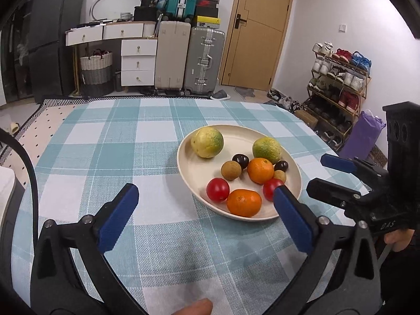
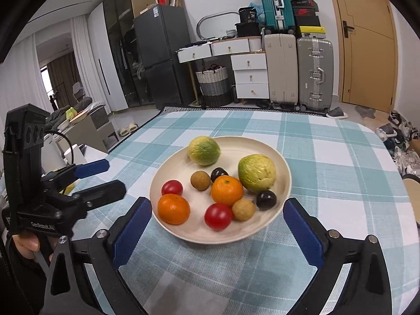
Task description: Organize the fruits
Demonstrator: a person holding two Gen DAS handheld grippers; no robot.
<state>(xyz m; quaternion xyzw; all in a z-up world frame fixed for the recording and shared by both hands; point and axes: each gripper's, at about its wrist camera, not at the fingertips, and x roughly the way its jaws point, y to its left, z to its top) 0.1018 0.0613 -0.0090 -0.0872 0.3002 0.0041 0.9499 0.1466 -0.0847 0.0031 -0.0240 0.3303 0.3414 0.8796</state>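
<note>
A cream plate sits on the checked tablecloth. It holds two green-yellow fruits, two oranges, two red tomatoes, two small brown fruits and two dark ones. My left gripper stands open at the plate's near left side, with nothing between its blue pads. My right gripper is open just before the plate's near rim, and it holds nothing. Each gripper shows in the other's view, the right and the left.
The tablecloth covers the table to its far edge. Beyond it stand suitcases, white drawers, a wooden door and a shoe rack. A person's hand holds the left gripper's handle.
</note>
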